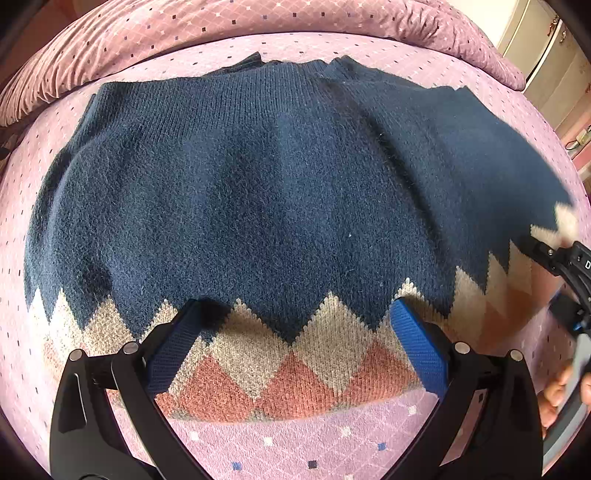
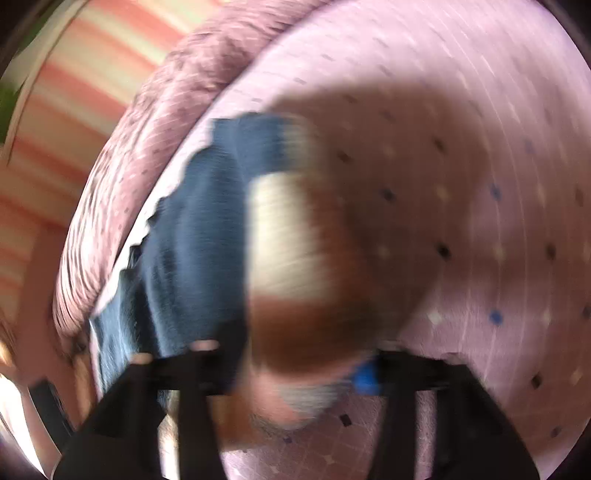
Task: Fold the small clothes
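A navy knitted sweater (image 1: 258,184) with a beige and rust diamond band along its near hem lies spread on the pink bedspread (image 1: 295,450). My left gripper (image 1: 295,317) is open, its blue-padded fingers (image 1: 417,343) resting over the hem band. My right gripper (image 1: 546,251) shows at the right edge, holding the sweater's right corner lifted off the bed. In the right wrist view the picture is heavily blurred; the sweater (image 2: 207,236) hangs between that gripper's (image 2: 291,365) fingers.
A rumpled pink quilt (image 1: 184,33) lies along the far side of the bed. Cream cabinet doors (image 1: 554,55) stand at the far right. A striped wall (image 2: 74,92) shows in the right wrist view.
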### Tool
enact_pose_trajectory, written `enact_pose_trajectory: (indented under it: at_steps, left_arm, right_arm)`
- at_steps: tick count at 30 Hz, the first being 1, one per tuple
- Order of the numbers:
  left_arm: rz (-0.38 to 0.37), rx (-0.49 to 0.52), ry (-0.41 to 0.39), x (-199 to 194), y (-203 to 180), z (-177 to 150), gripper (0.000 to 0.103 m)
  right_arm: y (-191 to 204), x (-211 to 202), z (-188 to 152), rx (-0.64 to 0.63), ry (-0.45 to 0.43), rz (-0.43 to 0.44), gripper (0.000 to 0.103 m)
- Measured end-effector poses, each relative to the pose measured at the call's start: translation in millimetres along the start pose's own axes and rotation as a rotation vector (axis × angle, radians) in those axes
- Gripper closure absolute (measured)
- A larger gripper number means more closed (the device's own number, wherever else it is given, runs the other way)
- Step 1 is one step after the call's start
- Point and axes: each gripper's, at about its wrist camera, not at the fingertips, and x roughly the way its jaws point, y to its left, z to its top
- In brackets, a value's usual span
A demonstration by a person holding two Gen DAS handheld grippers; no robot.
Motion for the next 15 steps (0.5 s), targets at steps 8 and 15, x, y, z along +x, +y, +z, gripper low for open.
enact_pose_trajectory:
  at_steps: [8, 15]
  left_arm:
    - [0.016, 0.021, 0.001, 9, -3, -3, 0.003]
    - [0.01, 0.032, 0.002, 12, -3, -4, 0.003]
  right_arm:
    - [33, -7, -9, -0.171, -0.094, -0.113, 0.074]
    - [79, -38, -19, -0.35, -0.218, -0.144, 0.076]
